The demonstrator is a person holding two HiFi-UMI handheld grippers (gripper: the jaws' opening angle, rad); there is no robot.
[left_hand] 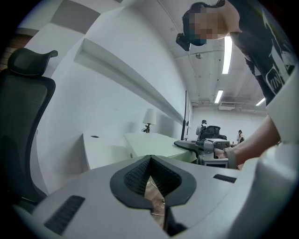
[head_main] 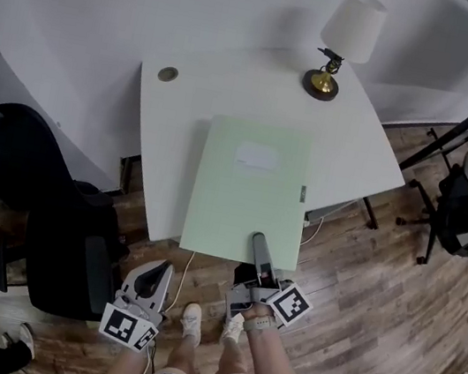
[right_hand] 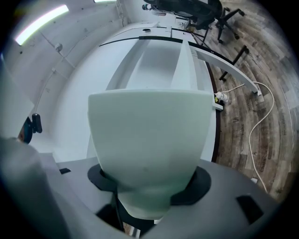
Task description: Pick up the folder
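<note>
Folder (head_main: 245,201), pale green, lying flat on the white desk (head_main: 182,128) with its near edge jutting past the desk's near side. The right gripper (head_main: 257,241) is clamped on the middle of that near edge, while the left gripper (head_main: 158,269) hangs to the near left over the floor, jaws drawn together on nothing. We judge the folder light and fairly stiff. It is broad, though, so held at one edge it is likely to droop at the far end and twist in the pads. Its cover looks smooth, so a shallow bite may slip. The middle of the near edge seems the soundest place to hold it, taken deep. The left side, opposite the small clasp (head_main: 302,194), could take a second support. In the head view the lower right jaw is hidden under the cover. In the right gripper view the green board fills the gap and covers the pads, so the depth of the bite is unclear. We cannot tell whether the far end rests on the desk, how thick the folder is, or what it holds. The white label (head_main: 258,154) is too small to read.
</note>
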